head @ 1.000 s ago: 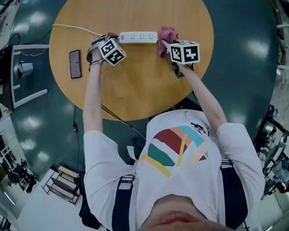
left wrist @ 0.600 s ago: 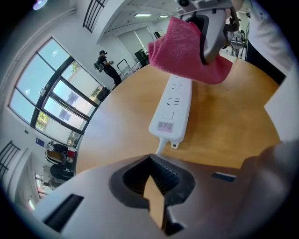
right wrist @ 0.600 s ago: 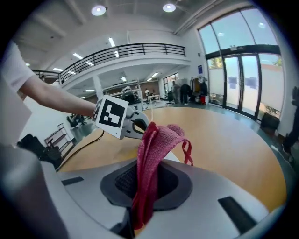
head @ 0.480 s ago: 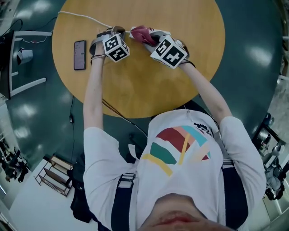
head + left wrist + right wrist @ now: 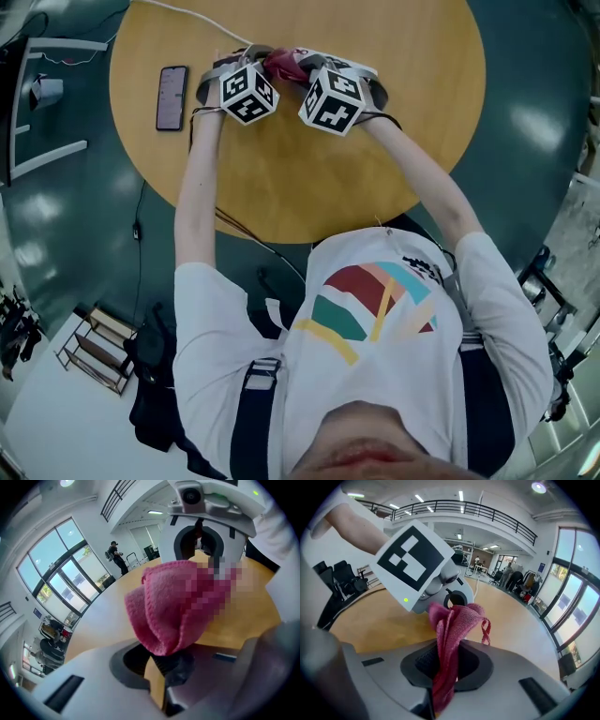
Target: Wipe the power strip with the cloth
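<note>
Right gripper view shows cloth (image 5: 447,644) pinched between jaws.

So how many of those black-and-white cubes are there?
2: the left cube and the right cube, side by side above the table's far side. None seems hidden.

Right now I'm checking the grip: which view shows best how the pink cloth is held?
The right gripper view: there the pink cloth runs down between the jaws of the right gripper, which are shut on it. The left gripper view shows its bunched free end, partly blurred over. The head view shows only a red sliver.
</note>
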`<move>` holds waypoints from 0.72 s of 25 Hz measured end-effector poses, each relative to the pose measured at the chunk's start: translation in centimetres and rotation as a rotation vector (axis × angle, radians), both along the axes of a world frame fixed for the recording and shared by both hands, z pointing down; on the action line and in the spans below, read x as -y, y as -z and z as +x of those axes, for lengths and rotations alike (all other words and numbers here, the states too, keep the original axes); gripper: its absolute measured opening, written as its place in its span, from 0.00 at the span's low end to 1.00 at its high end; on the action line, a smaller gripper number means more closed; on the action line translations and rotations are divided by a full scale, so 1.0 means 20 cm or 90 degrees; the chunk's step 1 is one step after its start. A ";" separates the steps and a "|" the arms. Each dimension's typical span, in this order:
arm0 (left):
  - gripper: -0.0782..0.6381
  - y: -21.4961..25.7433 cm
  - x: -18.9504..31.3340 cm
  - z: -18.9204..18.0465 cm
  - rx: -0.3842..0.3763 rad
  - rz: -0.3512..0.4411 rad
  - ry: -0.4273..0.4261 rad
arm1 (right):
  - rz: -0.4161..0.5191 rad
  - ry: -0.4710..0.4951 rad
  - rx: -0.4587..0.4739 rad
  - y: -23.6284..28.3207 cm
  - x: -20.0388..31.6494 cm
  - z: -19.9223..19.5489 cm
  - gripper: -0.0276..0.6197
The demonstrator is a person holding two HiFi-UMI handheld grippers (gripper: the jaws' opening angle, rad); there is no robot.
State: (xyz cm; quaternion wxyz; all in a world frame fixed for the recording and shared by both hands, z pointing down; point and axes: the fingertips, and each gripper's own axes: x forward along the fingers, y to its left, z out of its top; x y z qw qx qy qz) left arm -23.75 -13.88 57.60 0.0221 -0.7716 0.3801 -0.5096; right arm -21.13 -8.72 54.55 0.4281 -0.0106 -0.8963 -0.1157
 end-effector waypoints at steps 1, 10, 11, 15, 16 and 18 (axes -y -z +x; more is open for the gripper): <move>0.16 0.00 0.00 0.00 0.004 -0.001 -0.007 | 0.016 0.004 -0.007 -0.01 0.01 -0.02 0.10; 0.16 0.01 -0.01 0.03 0.026 -0.017 -0.035 | 0.056 0.009 -0.017 -0.02 -0.01 0.04 0.10; 0.16 0.01 -0.01 0.03 0.028 -0.018 -0.037 | 0.054 0.008 -0.018 -0.02 -0.01 0.06 0.10; 0.16 -0.01 -0.01 0.02 0.028 -0.026 -0.035 | 0.054 -0.006 -0.027 -0.04 0.01 0.17 0.10; 0.16 -0.01 -0.01 0.02 0.025 -0.030 -0.033 | 0.051 -0.017 -0.028 -0.04 0.01 0.22 0.10; 0.16 -0.01 -0.01 0.02 0.021 -0.038 -0.031 | 0.044 -0.043 -0.031 -0.05 0.03 0.32 0.10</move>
